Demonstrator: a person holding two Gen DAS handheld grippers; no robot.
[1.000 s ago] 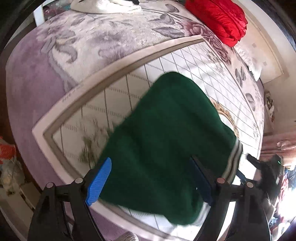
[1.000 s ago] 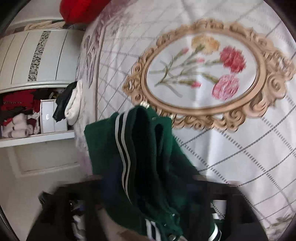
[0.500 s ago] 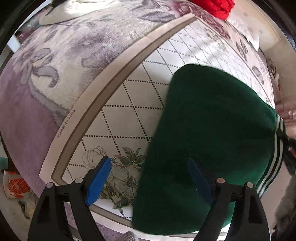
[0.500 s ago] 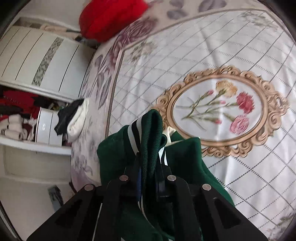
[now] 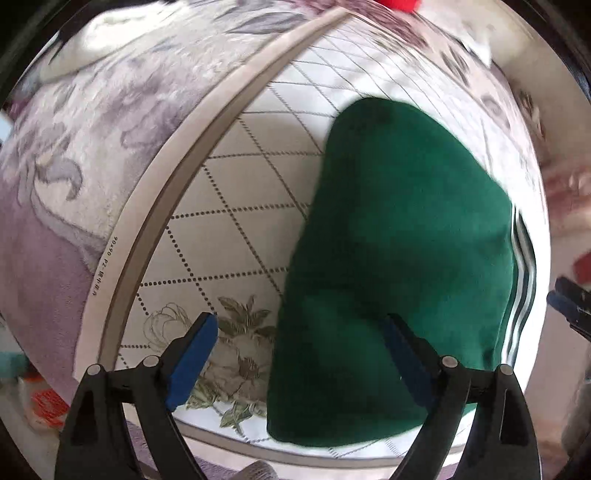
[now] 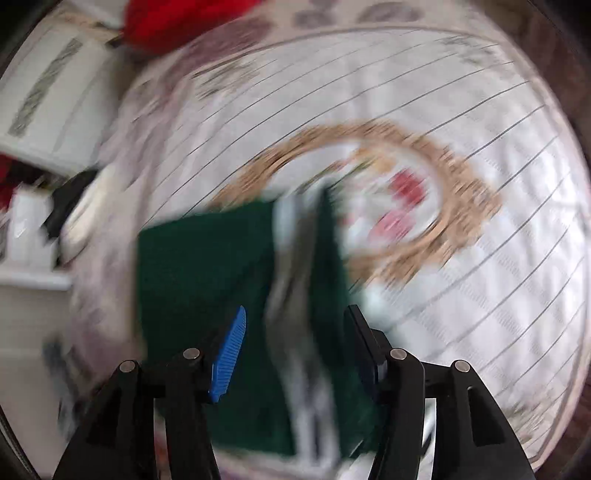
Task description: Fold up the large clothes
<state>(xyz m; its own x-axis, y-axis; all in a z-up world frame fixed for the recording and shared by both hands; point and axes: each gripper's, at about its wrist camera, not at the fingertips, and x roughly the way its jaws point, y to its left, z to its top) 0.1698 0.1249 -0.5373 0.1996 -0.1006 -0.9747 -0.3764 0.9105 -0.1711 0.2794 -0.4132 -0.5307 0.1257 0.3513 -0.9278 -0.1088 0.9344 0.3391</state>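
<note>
A dark green knit garment [image 5: 399,258] with a black-and-white striped hem [image 5: 522,258] lies folded on the bed's patterned cover [image 5: 229,206]. My left gripper [image 5: 299,354] is open and empty, just above the garment's near left edge. In the blurred right wrist view the garment [image 6: 207,280] lies below my right gripper [image 6: 295,350], which is open, with the striped hem [image 6: 295,280] between its blue fingers [image 6: 229,354]. The right gripper's tip shows at the right edge of the left wrist view [image 5: 570,306].
A gold oval frame with red flowers [image 6: 399,206] is printed on the cover beyond the garment. A red bundle [image 6: 173,22] lies at the far end of the bed. White cabinets and shelves [image 6: 40,92] stand at the left. The bed's near edge [image 5: 332,458] is close.
My right gripper has opened and let go of the striped hem, which now lies on the folded garment. The right view is swinging fast. The left gripper stays open and has shifted slightly.
</note>
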